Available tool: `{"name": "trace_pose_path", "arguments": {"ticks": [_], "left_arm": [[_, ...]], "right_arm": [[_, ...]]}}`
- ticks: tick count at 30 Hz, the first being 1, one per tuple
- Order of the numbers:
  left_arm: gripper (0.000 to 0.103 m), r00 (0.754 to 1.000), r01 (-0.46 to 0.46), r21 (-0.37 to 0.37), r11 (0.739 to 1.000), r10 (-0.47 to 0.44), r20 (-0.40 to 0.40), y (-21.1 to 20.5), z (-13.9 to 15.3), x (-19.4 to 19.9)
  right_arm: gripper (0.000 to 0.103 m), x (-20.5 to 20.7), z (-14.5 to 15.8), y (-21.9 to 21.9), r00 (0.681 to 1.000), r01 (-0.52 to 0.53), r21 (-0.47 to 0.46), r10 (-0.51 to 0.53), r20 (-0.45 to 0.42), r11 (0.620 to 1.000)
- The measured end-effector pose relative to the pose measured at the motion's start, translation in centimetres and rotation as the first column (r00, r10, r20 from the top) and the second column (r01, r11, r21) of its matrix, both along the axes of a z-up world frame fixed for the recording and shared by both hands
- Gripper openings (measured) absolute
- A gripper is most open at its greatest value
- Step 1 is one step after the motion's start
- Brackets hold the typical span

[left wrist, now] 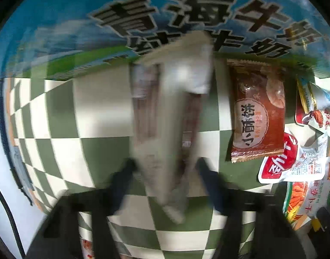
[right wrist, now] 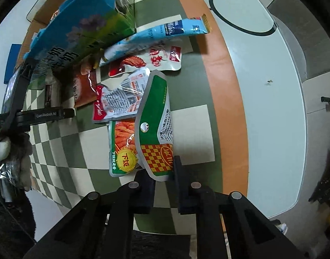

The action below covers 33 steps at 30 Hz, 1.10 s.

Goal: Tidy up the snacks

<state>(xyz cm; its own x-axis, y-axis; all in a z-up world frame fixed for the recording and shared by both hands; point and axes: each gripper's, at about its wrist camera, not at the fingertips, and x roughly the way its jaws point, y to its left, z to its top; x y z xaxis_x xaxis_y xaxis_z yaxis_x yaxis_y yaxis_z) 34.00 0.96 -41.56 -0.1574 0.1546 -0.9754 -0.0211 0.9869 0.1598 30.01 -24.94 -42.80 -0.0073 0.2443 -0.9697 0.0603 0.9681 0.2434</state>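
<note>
The left gripper [left wrist: 165, 172] points steeply down at the checked cloth [left wrist: 63, 118] and pinches a long pale packet [left wrist: 165, 118] between its black fingers [left wrist: 123, 179]; the packet is blurred, so its print cannot be read, and it reaches toward 12 o'clock as far as the blue carton [left wrist: 57, 28] with large black characters. At 2 o'clock from that packet a brown pouch [left wrist: 257, 112] lies flat on the cloth, just below the carton. The right gripper [right wrist: 163, 172] has its jaws drawn narrow and clamped on the lower edge of a green pouch [right wrist: 156, 108] with a red-and-yellow checked panel, which tilts up off the cloth toward 12 o'clock. Under it, at 9 o'clock, lies an orange-strip pouch [right wrist: 121, 142]; a clear red-edged pouch [right wrist: 119, 99] sits at 11 o'clock, a white-and-red pouch [right wrist: 156, 60] at 12 o'clock beyond it, and a light-blue sachet [right wrist: 165, 32] farther out at 12 o'clock, overlapping the white-and-red one. In the right wrist view the left gripper's body is at 9 o'clock, held by a gloved hand [right wrist: 5, 153], close under the carton. The cloth has an orange border [right wrist: 225, 75] and lies on a white table [right wrist: 272, 108].
</note>
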Motion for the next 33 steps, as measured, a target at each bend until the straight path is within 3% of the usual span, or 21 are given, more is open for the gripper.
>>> {"name": "trace_pose_path", "arguments": {"ticks": [2, 14, 24, 27, 33], "left_arm": [[0.026, 1.000, -0.009, -0.034, 0.999, 0.009, -0.007, 0.1, 0.1, -0.4], [0.025, 0.999, -0.043, -0.124, 0.991, 0.045, 0.018, 0.3, 2.5, -4.8], [0.024, 0.992, 0.027, -0.226, 0.974, 0.001, 0.123, -1.1, 10.3, -6.3], [0.011, 0.989, 0.039, -0.269, 0.962, 0.001, 0.147, -1.3, 13.1, -5.9], [0.012, 0.974, 0.077, -0.282, 0.956, -0.012, 0.226, -1.4, 16.2, -3.7]], "right_arm": [[0.015, 0.0, 0.6, -0.2, 1.000, 0.003, 0.007, -0.003, 0.010, 1.000], [0.013, -1.5, 2.8, 1.1, 0.997, 0.030, 0.033, -0.032, 0.063, 0.999], [0.010, -2.6, 7.6, 1.5, 0.986, 0.047, 0.057, -0.055, 0.158, 0.997], [0.010, -2.6, 9.4, 1.8, 0.979, 0.040, 0.062, -0.051, 0.195, 0.997], [0.010, -2.0, 13.9, 3.1, 0.962, 0.005, 0.089, -0.029, 0.273, 0.996]]}}
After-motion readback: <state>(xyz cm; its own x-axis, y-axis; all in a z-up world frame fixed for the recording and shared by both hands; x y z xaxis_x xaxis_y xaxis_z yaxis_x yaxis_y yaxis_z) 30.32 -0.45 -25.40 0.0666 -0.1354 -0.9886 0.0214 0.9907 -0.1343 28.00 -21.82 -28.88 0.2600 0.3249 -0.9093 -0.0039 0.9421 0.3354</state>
